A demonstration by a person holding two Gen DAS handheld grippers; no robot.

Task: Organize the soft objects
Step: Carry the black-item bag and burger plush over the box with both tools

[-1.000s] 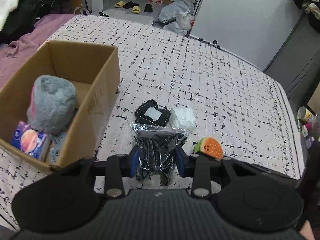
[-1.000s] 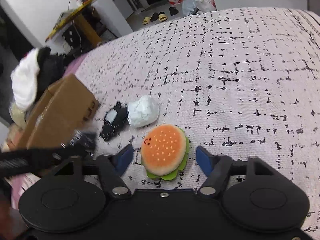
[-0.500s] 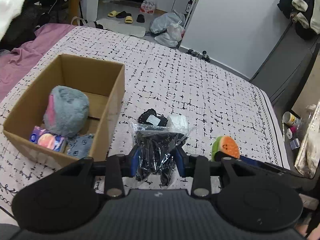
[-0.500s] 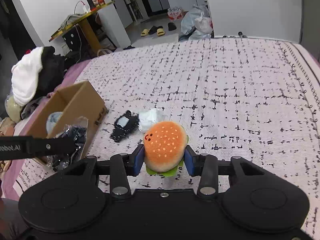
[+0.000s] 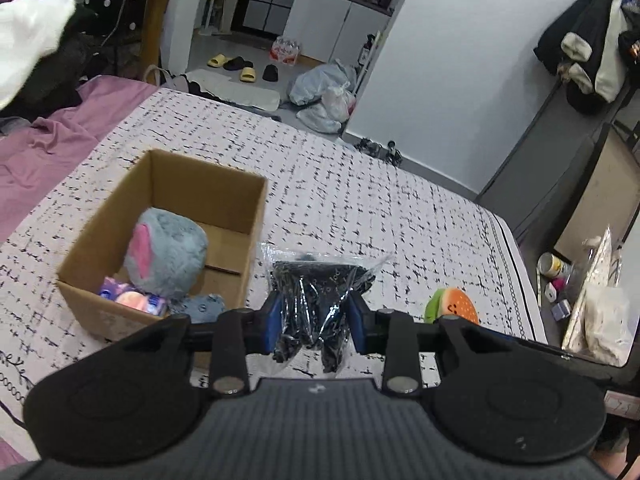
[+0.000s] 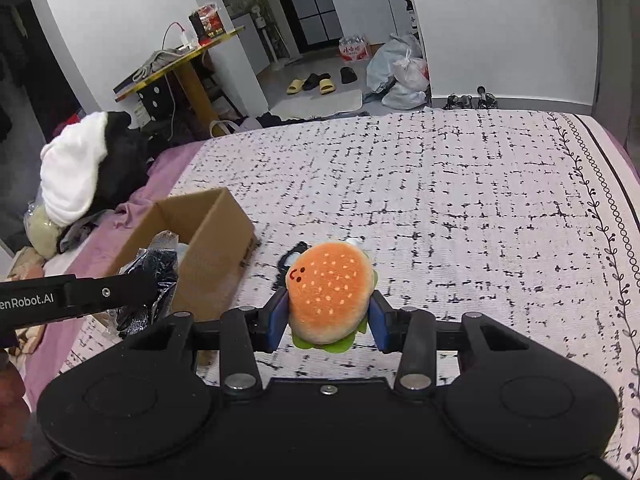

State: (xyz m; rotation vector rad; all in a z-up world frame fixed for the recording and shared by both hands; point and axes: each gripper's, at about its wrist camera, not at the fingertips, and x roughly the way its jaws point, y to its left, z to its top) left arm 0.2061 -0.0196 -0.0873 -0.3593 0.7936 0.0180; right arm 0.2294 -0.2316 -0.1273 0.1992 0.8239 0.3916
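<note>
Bed [image 5: 400, 216], checked cover: cardboard box [image 5: 224, 196] on it; purple sheet [image 5: 48, 148] alongside.

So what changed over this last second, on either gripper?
The right gripper closed on the burger plush, which lay on the bedspread between open fingers, and lifted it. The left gripper rose with the plastic-wrapped black bundle, now nearer the cardboard box. Unchanged: the left grip, the grey plush in the box.
</note>
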